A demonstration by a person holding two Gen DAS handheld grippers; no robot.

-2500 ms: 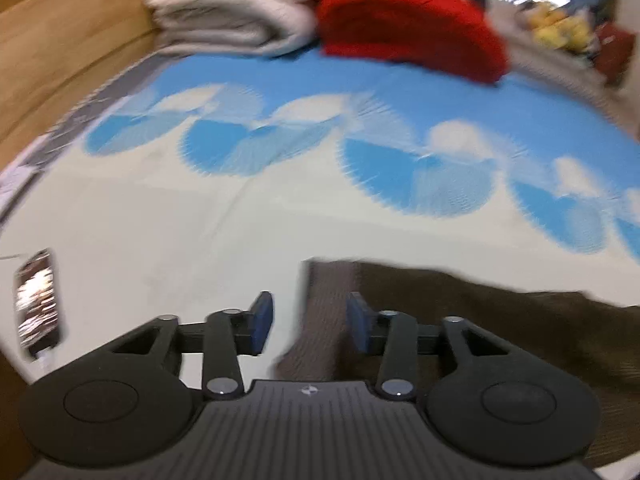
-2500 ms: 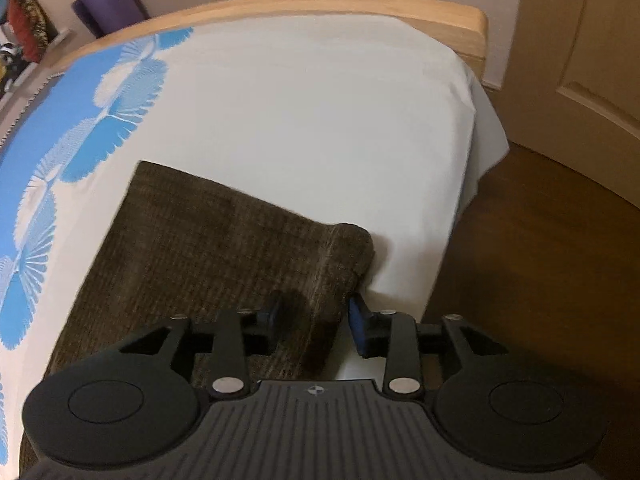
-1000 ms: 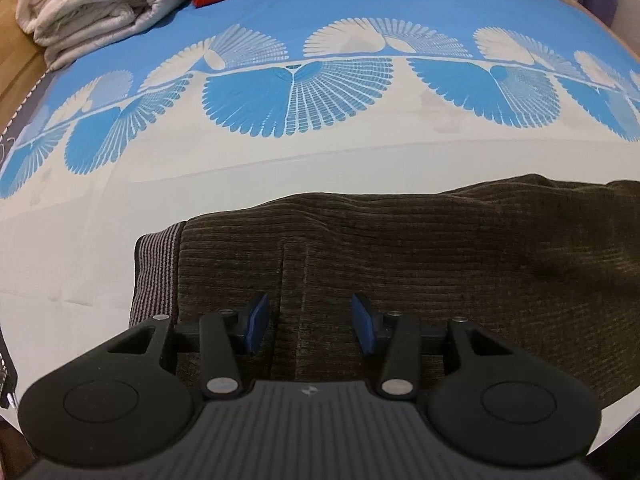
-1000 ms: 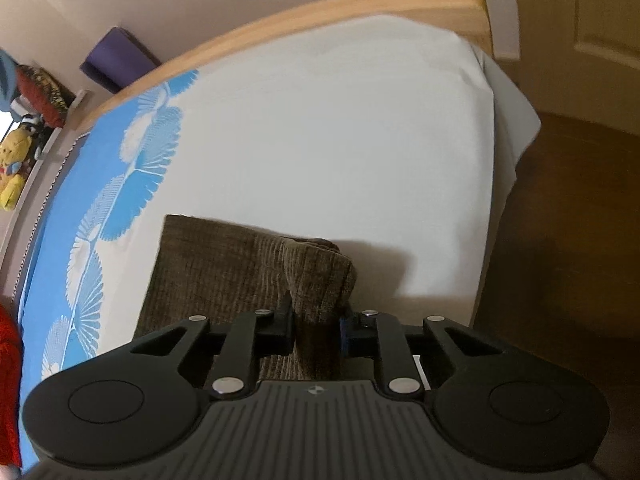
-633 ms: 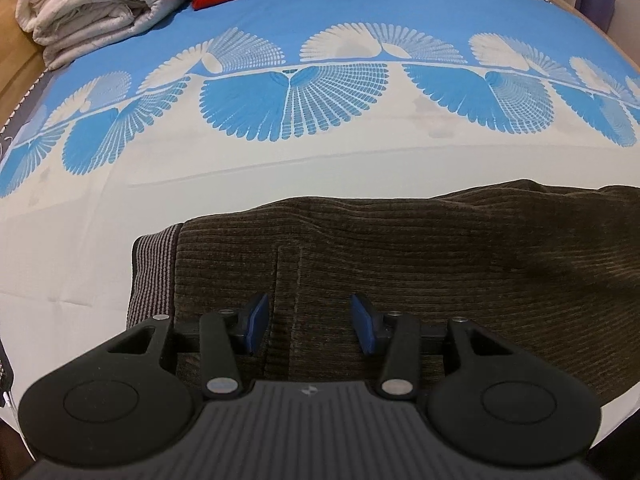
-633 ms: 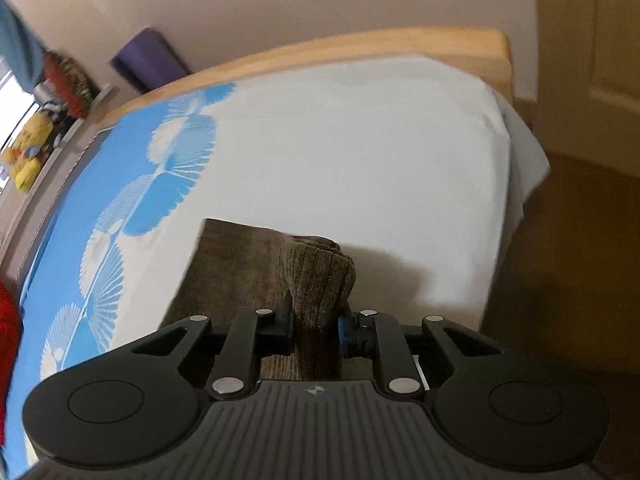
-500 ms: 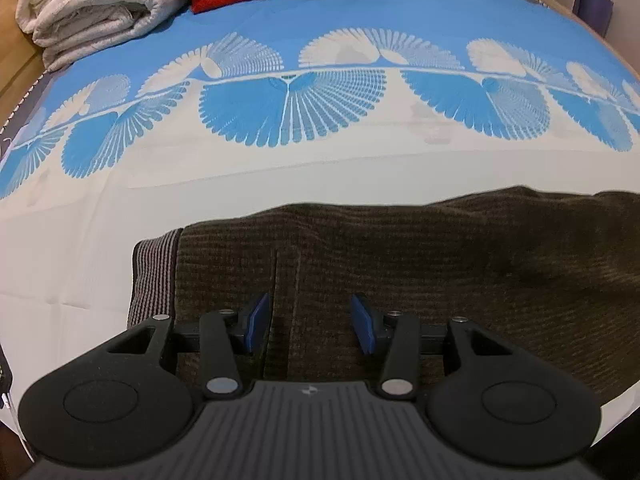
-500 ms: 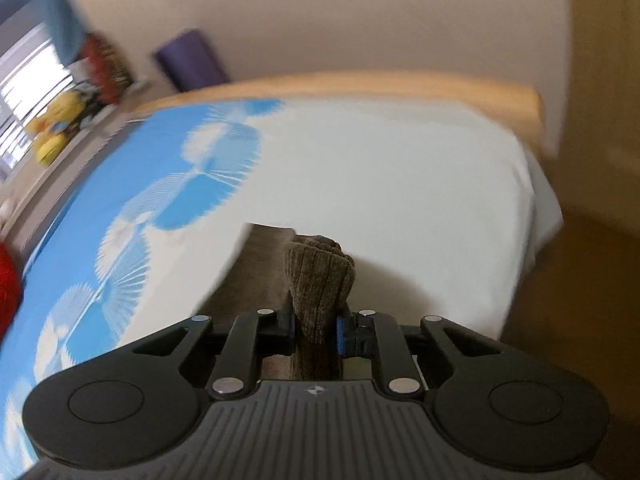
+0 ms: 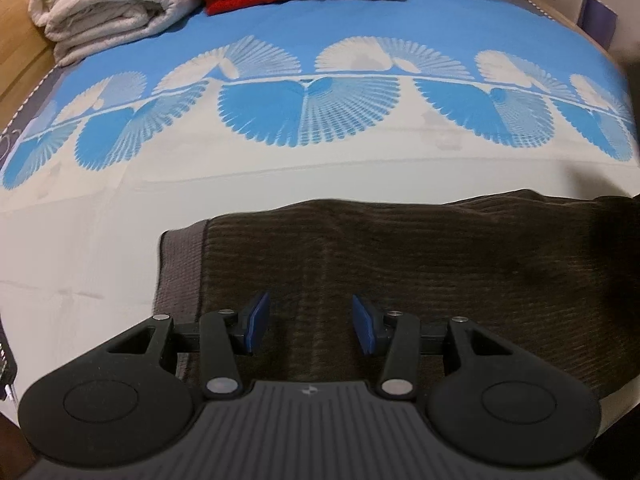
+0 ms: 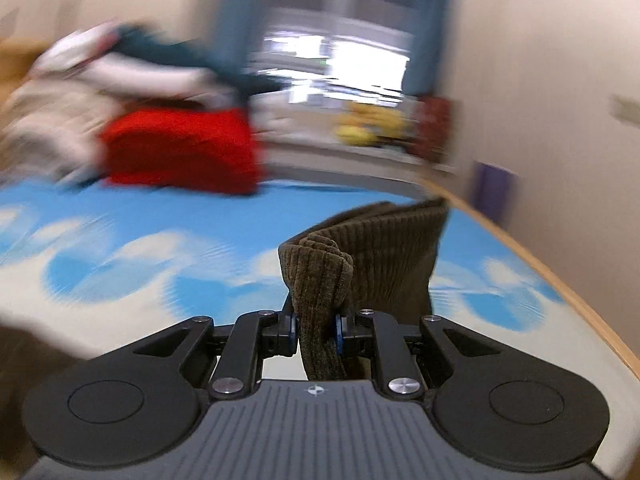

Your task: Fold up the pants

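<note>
My right claw (image 10: 316, 330) pinches a bunched end of the brown pants (image 10: 320, 284), lifted clear of the bed (image 10: 200, 240). My left claw (image 9: 307, 324) hangs spread over the waist end of the pants (image 9: 400, 264), which lie flat. I judge the fold is mid-carry; next, lay this end squarely over the waistband (image 9: 180, 264).

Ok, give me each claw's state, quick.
Left claw: open, over the brown pants, gripping nothing.
Right claw: shut on the pants' bunched end.
</note>
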